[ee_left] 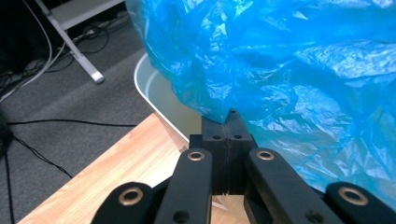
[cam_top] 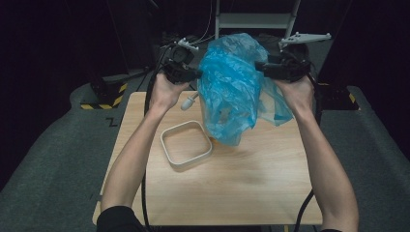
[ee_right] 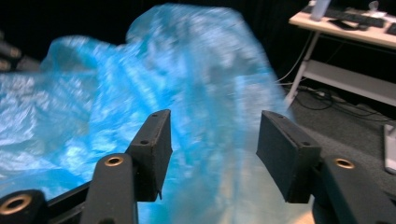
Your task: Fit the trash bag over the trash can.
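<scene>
A crumpled blue plastic bag [cam_top: 232, 87] hangs in the air above the far half of the wooden table [cam_top: 251, 183]. My left gripper [cam_top: 197, 73] is at the bag's left edge. In the left gripper view its jaws [ee_left: 232, 116] are pressed together, with a fold of the blue bag [ee_left: 289, 70] pinched at their tips. My right gripper [cam_top: 258, 67] is at the bag's right side. In the right gripper view its pads [ee_right: 212, 135] stand wide apart, and the blurred bag [ee_right: 163, 84] lies between and beyond them with neither pad pressing on it.
A white square container [cam_top: 193, 162] with rounded corners sits on the table below the bag; its rim [ee_left: 159, 93] also shows under the bag. A small white object [cam_top: 188, 101] lies at the table's far edge. Beyond the table are grey floor, cables and a white rack [cam_top: 256, 19].
</scene>
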Demonstrator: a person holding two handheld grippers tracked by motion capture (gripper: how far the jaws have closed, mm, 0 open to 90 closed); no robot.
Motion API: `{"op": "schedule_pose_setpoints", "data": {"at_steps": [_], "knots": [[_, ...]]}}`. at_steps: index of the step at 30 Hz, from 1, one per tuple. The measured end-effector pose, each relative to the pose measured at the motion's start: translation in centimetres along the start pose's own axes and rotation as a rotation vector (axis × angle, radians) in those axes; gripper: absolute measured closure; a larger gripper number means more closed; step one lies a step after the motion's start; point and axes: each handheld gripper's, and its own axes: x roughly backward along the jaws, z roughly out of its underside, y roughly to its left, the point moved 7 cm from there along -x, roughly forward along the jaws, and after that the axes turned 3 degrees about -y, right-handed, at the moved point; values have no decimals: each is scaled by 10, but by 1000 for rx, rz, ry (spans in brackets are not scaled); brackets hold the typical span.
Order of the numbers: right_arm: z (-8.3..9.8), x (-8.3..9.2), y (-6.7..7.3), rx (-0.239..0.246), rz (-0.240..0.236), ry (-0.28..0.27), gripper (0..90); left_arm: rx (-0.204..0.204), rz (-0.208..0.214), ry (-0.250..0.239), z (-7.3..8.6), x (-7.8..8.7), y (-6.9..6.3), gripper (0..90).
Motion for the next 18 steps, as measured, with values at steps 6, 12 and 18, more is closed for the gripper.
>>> {"op": "schedule_pose_setpoints", "data": {"at_steps": [6, 12, 18], "knots": [[9, 0, -21, -44, 45, 27, 337, 30, 27, -24, 2, -4, -2, 894], [30, -23, -21, -120, -96, 82, 468, 60, 57, -50, 4, -6, -1, 891], [28, -27, 4, -44, -161, 106, 849, 68, 68, -92, -1, 0, -2, 890]]}}
